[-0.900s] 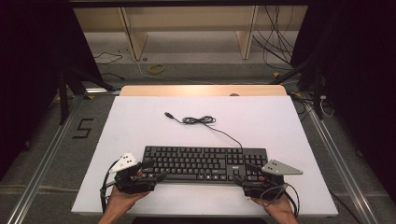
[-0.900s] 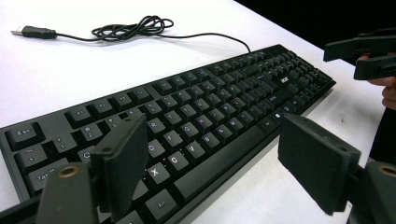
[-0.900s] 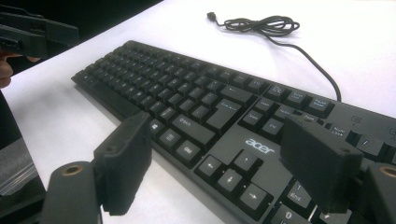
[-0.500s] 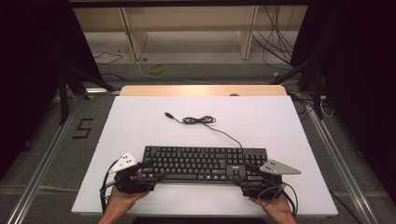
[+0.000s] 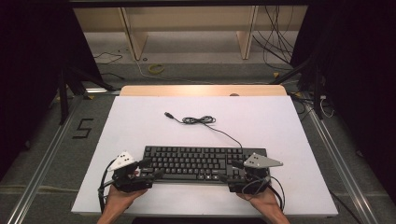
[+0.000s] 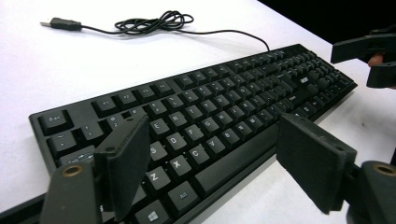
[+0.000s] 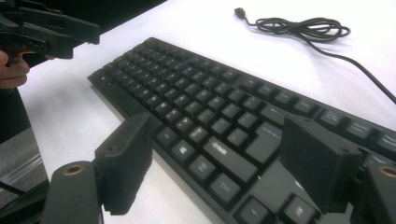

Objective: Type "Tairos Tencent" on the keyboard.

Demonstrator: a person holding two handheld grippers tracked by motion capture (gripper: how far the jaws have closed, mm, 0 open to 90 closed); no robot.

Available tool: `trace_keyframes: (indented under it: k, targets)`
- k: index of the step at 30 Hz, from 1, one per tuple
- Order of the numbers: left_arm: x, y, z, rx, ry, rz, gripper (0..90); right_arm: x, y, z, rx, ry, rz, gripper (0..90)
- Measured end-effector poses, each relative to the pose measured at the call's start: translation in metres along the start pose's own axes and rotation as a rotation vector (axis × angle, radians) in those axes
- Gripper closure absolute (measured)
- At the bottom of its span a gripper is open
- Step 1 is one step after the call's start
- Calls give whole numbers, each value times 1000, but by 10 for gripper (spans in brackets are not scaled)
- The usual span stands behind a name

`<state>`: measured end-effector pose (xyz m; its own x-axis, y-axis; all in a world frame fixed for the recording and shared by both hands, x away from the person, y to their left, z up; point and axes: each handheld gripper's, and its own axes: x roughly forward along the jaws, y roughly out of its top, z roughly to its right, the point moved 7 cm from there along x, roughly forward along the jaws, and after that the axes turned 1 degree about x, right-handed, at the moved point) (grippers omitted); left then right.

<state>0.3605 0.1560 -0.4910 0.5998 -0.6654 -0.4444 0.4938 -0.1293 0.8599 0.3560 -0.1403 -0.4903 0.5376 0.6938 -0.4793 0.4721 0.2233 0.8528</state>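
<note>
Black keyboard (image 5: pixel 203 163) lies at six o'clock on the white table (image 5: pixel 140 121), cable (image 5: pixel 198 120) coiled at twelve. Our left gripper (image 5: pixel 156 169) at its nine o'clock end and right gripper (image 5: pixel 229 171) at three gape wide, gripping nothing.

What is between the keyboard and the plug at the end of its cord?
In the high view, bare white table and the bunched-up cord lie between the keyboard and the plug.
</note>
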Motion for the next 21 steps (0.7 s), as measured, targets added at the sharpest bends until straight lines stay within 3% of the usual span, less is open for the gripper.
trace_keyframes:
  k: [11,21]
  targets:
    - [-4,-1,-11,-25,35,-1,289,27,15,-9,-21,31,-21,306]
    - [-5,-5,-22,-58,90,-34,387,51,22,-16,-25,38,-72,432]
